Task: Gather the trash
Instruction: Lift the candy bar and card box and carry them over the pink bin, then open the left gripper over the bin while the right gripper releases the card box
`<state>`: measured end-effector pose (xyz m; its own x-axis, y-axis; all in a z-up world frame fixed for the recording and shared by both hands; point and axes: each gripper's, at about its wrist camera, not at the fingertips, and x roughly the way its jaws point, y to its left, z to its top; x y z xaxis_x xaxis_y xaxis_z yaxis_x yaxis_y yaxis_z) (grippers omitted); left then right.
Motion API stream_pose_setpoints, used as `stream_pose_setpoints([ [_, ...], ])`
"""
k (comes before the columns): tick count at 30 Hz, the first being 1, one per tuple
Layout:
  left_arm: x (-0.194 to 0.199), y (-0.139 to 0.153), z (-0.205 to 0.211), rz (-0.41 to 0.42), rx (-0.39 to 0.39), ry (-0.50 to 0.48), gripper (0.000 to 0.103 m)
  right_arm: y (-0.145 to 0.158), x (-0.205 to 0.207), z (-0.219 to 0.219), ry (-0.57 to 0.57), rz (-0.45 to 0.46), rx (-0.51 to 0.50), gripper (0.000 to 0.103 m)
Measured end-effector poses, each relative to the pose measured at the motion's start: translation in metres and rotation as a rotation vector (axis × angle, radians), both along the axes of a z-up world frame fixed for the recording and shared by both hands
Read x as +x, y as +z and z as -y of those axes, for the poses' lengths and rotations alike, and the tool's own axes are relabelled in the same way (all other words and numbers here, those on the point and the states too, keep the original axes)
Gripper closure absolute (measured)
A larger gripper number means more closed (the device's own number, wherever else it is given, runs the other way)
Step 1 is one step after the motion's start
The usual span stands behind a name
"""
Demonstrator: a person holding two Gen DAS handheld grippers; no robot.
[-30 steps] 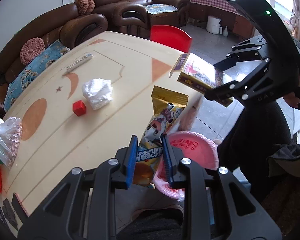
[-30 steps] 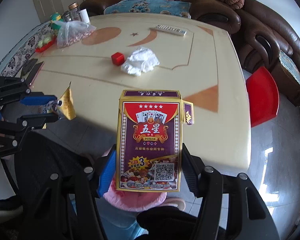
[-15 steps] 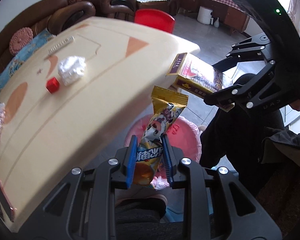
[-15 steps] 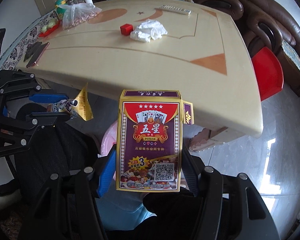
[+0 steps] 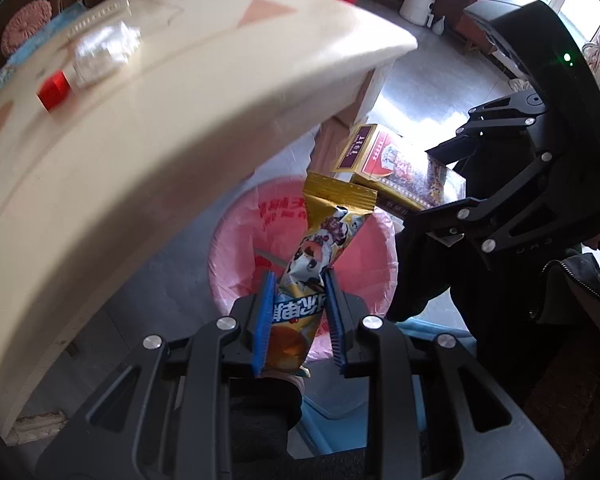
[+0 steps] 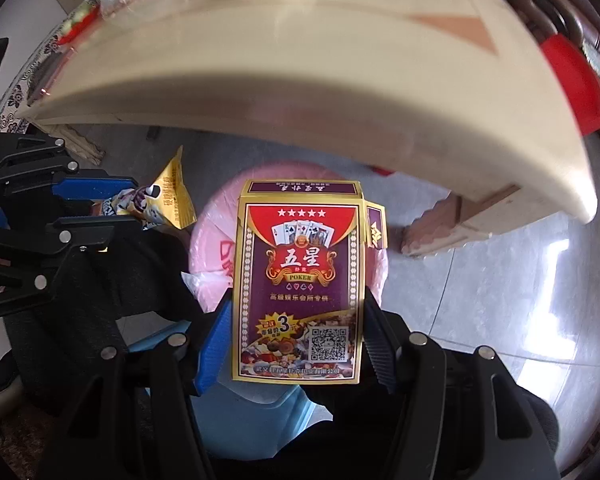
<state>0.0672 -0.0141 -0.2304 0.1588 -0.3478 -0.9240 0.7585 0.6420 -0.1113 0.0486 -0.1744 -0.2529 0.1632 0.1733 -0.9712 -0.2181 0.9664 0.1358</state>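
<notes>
Pink-lined bin (image 5: pixel 236 248) mouth open below, clear drop. Counter (image 5: pixel 148 152) edge overhangs bin's far-left side, blocks that way. Person's dark trousers (image 6: pixel 112 288) crowd near side; bare floor (image 6: pixel 500 288) free to right.

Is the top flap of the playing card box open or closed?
Open. On the playing card box, the top flap stands up past the box mouth and a side tab sticks out at its upper right.

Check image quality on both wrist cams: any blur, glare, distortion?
Left wrist: table edge motion-blurred and bowed by the fisheye; snack wrapper in the left gripper sharp; floor glare upper right. Right wrist: card box in the right gripper crisp, table smeared, window glare on tiles at right.
</notes>
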Motion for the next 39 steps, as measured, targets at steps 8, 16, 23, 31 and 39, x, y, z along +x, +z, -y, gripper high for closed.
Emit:
stream_pose_setpoints([
  [8, 0.020, -0.055, 0.013, -0.107, 0.044, 0.016, 0.077, -0.059, 0.014, 0.000, -0.022, -0.116, 0.018, 0.044],
  [16, 0.032, -0.099, 0.025, -0.188, 0.090, 0.042, 0.077, -0.114, 0.024, 0.003, -0.033, -0.215, 0.021, 0.044],
  [23, 0.033, -0.126, 0.033, -0.242, 0.140, 0.026, 0.077, -0.139, 0.026, -0.003, -0.025, -0.264, 0.018, 0.044],
  [31, 0.039, -0.144, 0.039, -0.279, 0.172, 0.029, 0.077, -0.158, 0.033, -0.007, -0.014, -0.296, 0.012, 0.044],
  [39, 0.039, -0.148, 0.042, -0.286, 0.207, 0.017, 0.062, -0.163, 0.036, -0.010, 0.007, -0.303, 0.009, 0.035],
])
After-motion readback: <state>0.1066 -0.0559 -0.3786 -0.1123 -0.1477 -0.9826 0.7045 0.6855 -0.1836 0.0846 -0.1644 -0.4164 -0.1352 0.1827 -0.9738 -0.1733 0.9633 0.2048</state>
